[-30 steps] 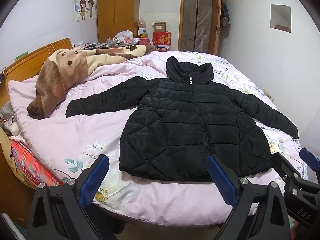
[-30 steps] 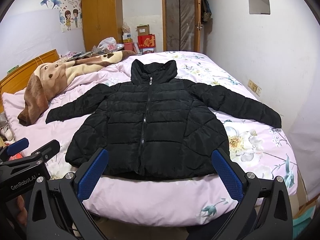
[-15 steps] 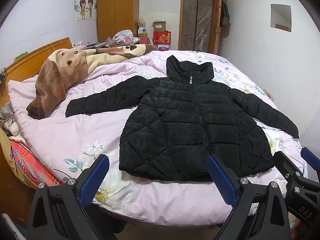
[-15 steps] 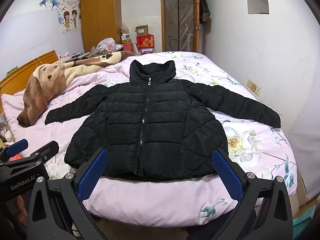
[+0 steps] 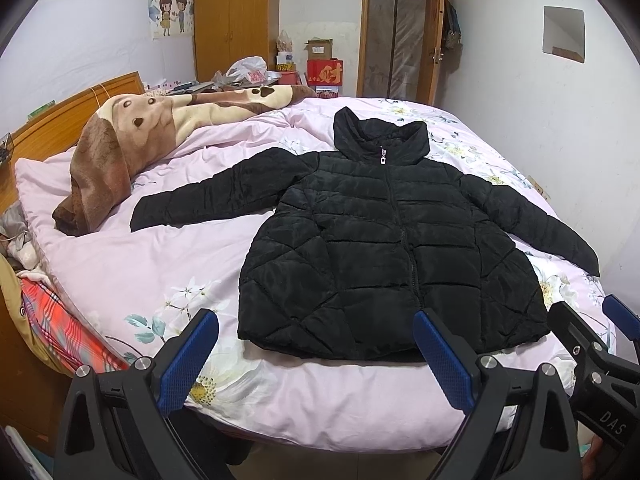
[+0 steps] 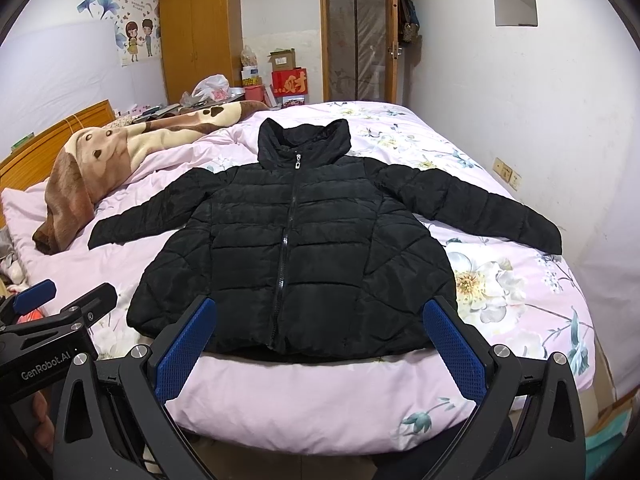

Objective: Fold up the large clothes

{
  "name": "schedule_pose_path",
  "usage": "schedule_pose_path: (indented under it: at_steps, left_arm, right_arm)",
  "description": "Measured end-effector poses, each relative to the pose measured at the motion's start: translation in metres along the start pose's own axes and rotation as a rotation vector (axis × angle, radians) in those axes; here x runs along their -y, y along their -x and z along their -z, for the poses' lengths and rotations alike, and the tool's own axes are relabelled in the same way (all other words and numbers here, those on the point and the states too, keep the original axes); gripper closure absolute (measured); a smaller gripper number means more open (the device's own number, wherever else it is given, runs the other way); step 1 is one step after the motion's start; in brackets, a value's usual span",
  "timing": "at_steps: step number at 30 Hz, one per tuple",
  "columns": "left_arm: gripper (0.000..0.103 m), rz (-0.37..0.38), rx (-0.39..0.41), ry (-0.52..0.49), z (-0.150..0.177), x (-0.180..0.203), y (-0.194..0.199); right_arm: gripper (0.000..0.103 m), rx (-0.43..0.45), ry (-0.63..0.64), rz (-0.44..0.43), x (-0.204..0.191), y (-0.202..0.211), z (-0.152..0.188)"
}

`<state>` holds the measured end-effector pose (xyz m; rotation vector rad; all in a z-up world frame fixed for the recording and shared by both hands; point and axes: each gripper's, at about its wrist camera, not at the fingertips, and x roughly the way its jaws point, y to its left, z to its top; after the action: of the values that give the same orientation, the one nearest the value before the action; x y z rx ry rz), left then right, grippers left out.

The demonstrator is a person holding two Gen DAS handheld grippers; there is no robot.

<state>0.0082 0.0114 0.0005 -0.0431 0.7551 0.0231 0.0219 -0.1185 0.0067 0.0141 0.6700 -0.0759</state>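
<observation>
I see the black quilted puffer jacket [image 5: 384, 248] [image 6: 292, 256] lying flat, front up, on the pink floral duvet [image 5: 140, 280] [image 6: 500, 280] that covers the bed. Its zip is closed to the collar, the hood lies toward the far end of the bed, and both sleeves stretch out sideways and slightly down. The hem sits near the foot edge, just ahead of my tools.

My left gripper [image 5: 316, 360] hovers off the foot of the bed, its blue-padded fingers [image 5: 188, 356] spread wide with nothing between them; it lines up with the jacket's left hem corner and touches no cloth. My right gripper [image 6: 320, 348] hangs likewise before the hem, fingers [image 6: 452, 348] wide apart and empty, framing the jacket's lower body.

Beyond the jacket's left sleeve, a brown and cream plush blanket with a bear face [image 5: 132, 140] [image 6: 92, 168] is heaped by the wooden headboard [image 5: 60, 124]. A wooden wardrobe [image 5: 236, 20] [image 6: 200, 36] and a red cardboard box [image 5: 325, 73] [image 6: 290, 82] stand against the far wall.
</observation>
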Motion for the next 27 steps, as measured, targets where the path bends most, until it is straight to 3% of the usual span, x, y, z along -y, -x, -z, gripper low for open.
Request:
schedule_pose_path:
  at_steps: [15,23,27]
  left_arm:
    - [0.004,-0.001,-0.042,0.011,-0.008,-0.012,-0.027]
    - [0.004,-0.024,-0.096,0.045,-0.032,-0.038,-0.076]
    - [0.004,-0.022,-0.092,0.075,-0.05,-0.064,-0.108]
  right_arm:
    - [0.0,-0.021,-0.003,0.012,0.002,-0.026,-0.001]
    - [0.0,-0.038,0.004,0.001,-0.008,-0.062,-0.019]
    - [0.0,-0.033,0.008,-0.063,-0.015,-0.089,-0.031]
